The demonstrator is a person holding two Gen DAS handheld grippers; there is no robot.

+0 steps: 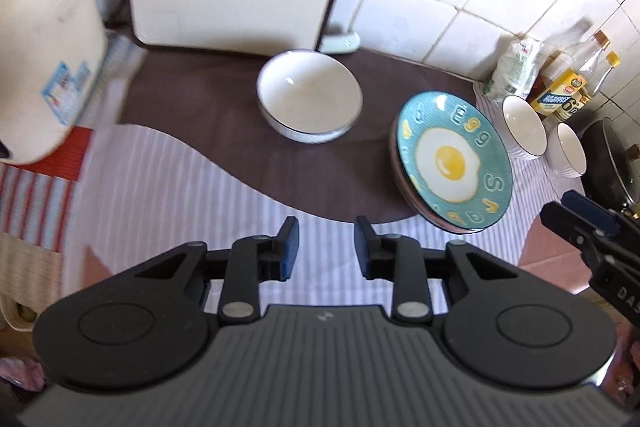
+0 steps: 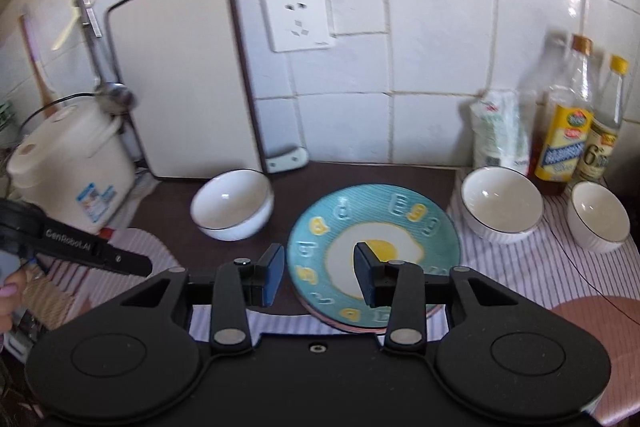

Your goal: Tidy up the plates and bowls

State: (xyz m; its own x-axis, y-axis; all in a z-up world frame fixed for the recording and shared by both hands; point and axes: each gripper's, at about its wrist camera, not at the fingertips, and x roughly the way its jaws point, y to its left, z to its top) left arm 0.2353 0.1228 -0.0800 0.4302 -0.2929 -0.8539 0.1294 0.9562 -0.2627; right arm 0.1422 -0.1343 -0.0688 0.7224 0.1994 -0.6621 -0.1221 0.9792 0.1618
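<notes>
Glazed white bowl (image 2: 232,205) looks slick, rigid, breakable; take its rim. Both grippers' fingers (image 1: 289,247) (image 2: 273,275) are released, empty.

A round teal ceramic plate printed with a fried egg (image 2: 374,247) lies face up atop a stack of pinkish plates (image 2: 344,325). A white, dark-rimmed bowl (image 2: 232,205) stands upright to its left; two ribbed white bowls (image 2: 502,203) (image 2: 598,223) stand upright side by side at its right.

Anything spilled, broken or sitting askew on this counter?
Nothing spilled or visibly broken. The egg plate tops a plate stack sitting square. Three white bowls stand upright but scattered, not nested.
</notes>
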